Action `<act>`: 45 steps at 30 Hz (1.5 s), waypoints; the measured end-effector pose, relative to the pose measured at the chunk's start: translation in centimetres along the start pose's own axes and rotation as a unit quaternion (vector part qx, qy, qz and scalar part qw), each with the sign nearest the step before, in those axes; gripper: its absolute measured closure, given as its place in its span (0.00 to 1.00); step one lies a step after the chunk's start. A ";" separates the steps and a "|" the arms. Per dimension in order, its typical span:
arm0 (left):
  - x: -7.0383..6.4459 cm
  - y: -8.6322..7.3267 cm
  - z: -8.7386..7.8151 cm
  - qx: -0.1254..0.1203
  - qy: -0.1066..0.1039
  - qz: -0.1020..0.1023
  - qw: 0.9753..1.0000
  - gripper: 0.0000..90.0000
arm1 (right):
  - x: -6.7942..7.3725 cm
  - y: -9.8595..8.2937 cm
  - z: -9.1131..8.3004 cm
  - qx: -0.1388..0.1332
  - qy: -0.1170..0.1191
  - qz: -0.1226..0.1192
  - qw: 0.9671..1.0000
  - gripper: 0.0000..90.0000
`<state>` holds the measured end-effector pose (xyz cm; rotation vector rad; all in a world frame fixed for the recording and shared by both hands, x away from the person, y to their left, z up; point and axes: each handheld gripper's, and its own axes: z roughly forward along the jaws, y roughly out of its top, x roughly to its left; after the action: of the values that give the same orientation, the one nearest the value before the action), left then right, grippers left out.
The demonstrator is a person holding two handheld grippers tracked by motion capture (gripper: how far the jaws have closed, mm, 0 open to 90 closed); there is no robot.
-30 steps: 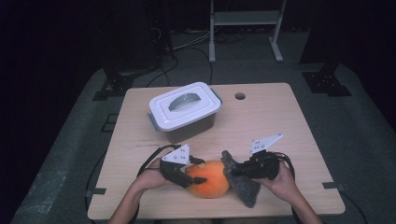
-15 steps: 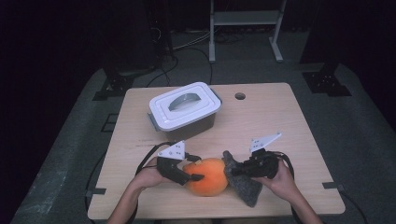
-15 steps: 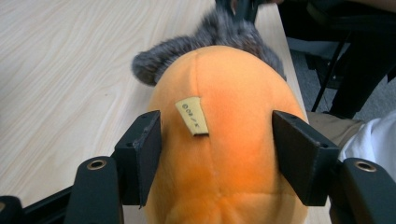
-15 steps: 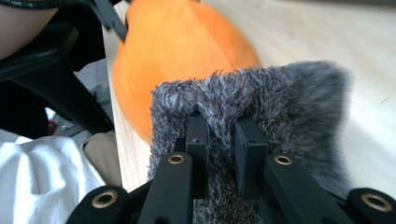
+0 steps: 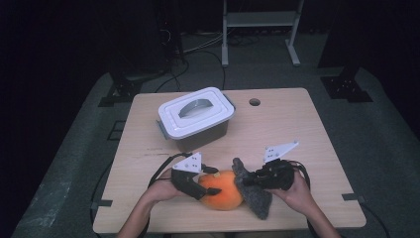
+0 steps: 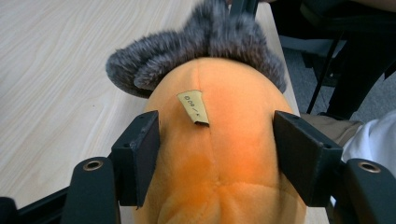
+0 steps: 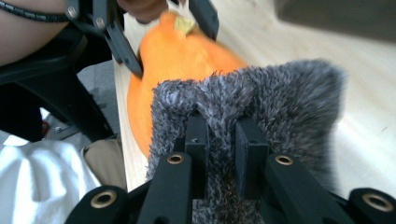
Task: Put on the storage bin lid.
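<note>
Where grey fur (image 7: 261,98) bunches, right jaws vanish.

One plush toy (image 5: 225,190) is lying on one table (image 5: 297,129). One lidded box (image 5: 195,119) is sitting there, and two grippers are showing.

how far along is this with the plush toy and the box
Done: both tongs have the orange plush toy. The left tongs straddle its orange body, and the right tongs are shut on its grey furry part. In hand: the toy sits at the table's near edge. Left: the lidded box looks closed, so probably opening and loading.
</note>
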<state>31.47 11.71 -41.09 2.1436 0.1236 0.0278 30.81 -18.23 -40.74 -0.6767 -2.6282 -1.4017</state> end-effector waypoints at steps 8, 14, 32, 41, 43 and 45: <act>0.1 0.0 0.2 -0.006 0.000 -0.007 1.000 0.36 | -0.1 -0.2 -0.8 -0.005 -0.018 -0.001 1.000 0.86; -0.4 0.4 0.9 -0.007 0.004 0.003 1.000 0.35 | 1.3 1.2 0.0 -0.012 -0.013 -0.031 0.999 0.86; -0.7 0.7 1.7 -0.008 0.013 -0.010 1.000 0.18 | 0.9 0.5 -0.1 -0.004 -0.025 -0.026 0.999 0.85; -0.4 0.1 0.7 -0.007 0.002 -0.013 1.000 0.34 | 0.1 -0.5 -0.9 0.010 -0.027 -0.006 1.000 0.86; -0.7 0.5 0.8 -0.013 0.003 -0.006 1.000 0.39 | 1.1 0.3 -1.4 -0.005 -0.036 -0.025 0.999 0.85; -1.0 0.9 1.2 -0.017 0.006 0.004 1.000 0.39 | 2.0 1.3 -1.8 -0.034 -0.025 -0.037 0.998 0.85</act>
<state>30.62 10.13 -40.92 2.1101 0.1208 0.0459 29.31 -18.40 -38.11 -0.6358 -2.6814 -1.5213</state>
